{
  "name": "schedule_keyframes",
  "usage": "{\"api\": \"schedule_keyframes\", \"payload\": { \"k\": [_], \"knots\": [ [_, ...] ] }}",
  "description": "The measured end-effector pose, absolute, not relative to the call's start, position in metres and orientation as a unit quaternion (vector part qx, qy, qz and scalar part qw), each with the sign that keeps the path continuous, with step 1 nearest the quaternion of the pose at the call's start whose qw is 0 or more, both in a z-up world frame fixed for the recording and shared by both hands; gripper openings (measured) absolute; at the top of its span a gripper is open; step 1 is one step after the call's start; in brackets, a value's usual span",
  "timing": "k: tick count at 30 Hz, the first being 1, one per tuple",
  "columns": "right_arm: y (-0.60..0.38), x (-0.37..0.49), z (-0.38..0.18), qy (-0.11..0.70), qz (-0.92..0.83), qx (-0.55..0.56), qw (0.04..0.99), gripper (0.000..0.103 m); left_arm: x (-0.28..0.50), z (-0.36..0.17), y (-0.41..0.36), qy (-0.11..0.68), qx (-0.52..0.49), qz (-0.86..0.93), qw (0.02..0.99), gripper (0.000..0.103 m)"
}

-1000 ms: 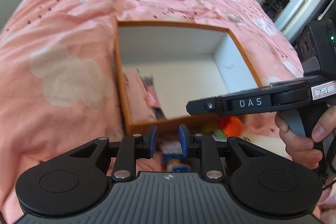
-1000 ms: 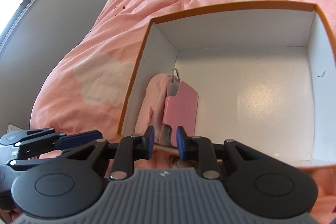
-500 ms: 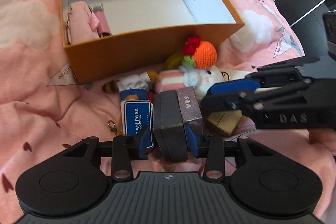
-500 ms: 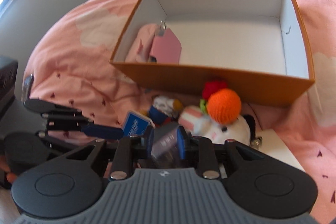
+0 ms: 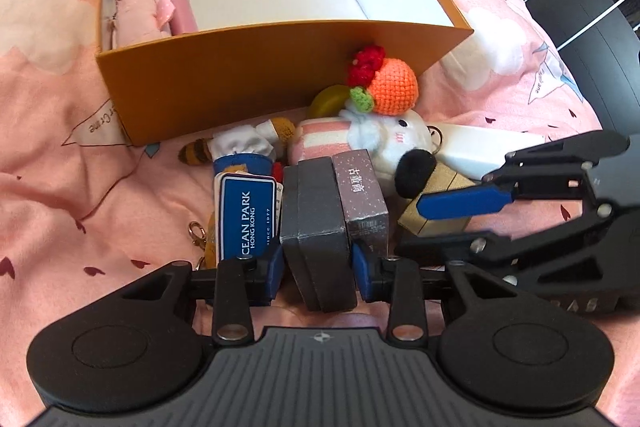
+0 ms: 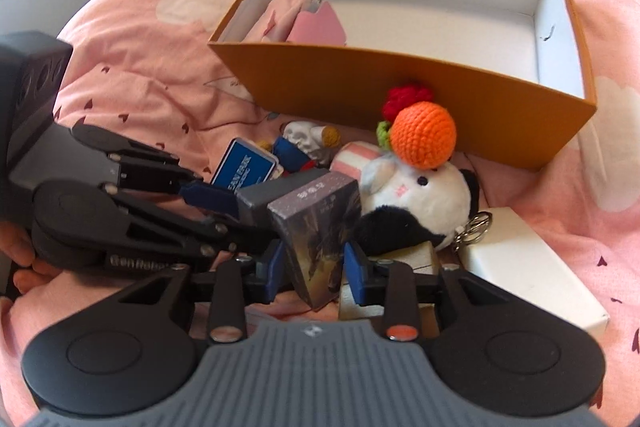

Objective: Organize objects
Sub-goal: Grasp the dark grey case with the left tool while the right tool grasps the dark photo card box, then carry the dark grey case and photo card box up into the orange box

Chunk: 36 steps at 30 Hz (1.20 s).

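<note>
An orange box (image 5: 256, 75) (image 6: 440, 95) with a white inside sits on the pink bedspread and holds a pink pouch (image 5: 140, 15) (image 6: 304, 19). In front of it lies a pile of small things. My left gripper (image 5: 318, 263) has its pads on both sides of a dark grey case (image 5: 316, 211) (image 6: 276, 195). My right gripper (image 6: 314, 267) has its pads on both sides of a purple card box (image 6: 320, 239) (image 5: 362, 195) that stands next to the grey case.
The pile holds a white plush with an orange crochet ball (image 5: 394, 91) (image 6: 424, 137), a blue Ocean Park tag (image 5: 246, 215) (image 6: 242, 165), a small doll (image 5: 240, 147), a gold box (image 5: 436, 203) and a white box (image 6: 528, 275) (image 5: 488, 149).
Both grippers pulled back from over the box down to the pile in front of it. The left one closed in around the grey case, the right one around the purple card box.
</note>
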State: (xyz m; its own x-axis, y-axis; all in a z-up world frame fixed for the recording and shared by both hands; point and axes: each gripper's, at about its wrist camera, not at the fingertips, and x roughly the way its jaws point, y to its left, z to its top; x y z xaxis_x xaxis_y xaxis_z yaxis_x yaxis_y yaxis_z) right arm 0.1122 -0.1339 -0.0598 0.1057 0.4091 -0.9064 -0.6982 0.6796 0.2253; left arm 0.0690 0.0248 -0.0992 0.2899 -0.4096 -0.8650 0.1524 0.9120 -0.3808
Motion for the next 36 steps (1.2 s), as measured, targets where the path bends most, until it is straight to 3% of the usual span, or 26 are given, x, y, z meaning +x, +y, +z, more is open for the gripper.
{"api": "schedule_keyframes", "payload": {
  "k": [5,7,11,16,22,29,36],
  "knots": [
    [-0.122,0.103,-0.065,0.535,0.391,-0.176,0.728,0.041,0.068,-0.099,0.029,0.575,-0.113,-0.167,0.793,0.040],
    [-0.116,0.100,-0.068,0.527,0.392,-0.196,0.728,0.049,0.068,-0.099,0.032,0.578,-0.119,-0.164,0.791,0.040],
    [-0.102,0.095,-0.076,0.515,0.410,-0.240,0.714,0.050,0.069,-0.100,0.035,0.581,-0.125,-0.159,0.789,0.040],
    [-0.091,0.093,-0.089,0.511,0.415,-0.294,0.693,0.063,0.071,-0.101,0.034,0.583,-0.123,-0.157,0.787,0.040],
    [-0.082,0.095,-0.104,0.512,0.429,-0.329,0.668,0.067,0.074,-0.105,0.031,0.593,-0.115,-0.149,0.783,0.039],
    [-0.083,0.092,-0.116,0.507,0.424,-0.346,0.666,0.067,0.077,-0.107,0.029,0.598,-0.114,-0.147,0.779,0.039],
    [-0.096,0.089,-0.106,0.513,0.408,-0.319,0.684,0.043,0.075,-0.105,0.032,0.595,-0.119,-0.149,0.781,0.039]
  ]
}}
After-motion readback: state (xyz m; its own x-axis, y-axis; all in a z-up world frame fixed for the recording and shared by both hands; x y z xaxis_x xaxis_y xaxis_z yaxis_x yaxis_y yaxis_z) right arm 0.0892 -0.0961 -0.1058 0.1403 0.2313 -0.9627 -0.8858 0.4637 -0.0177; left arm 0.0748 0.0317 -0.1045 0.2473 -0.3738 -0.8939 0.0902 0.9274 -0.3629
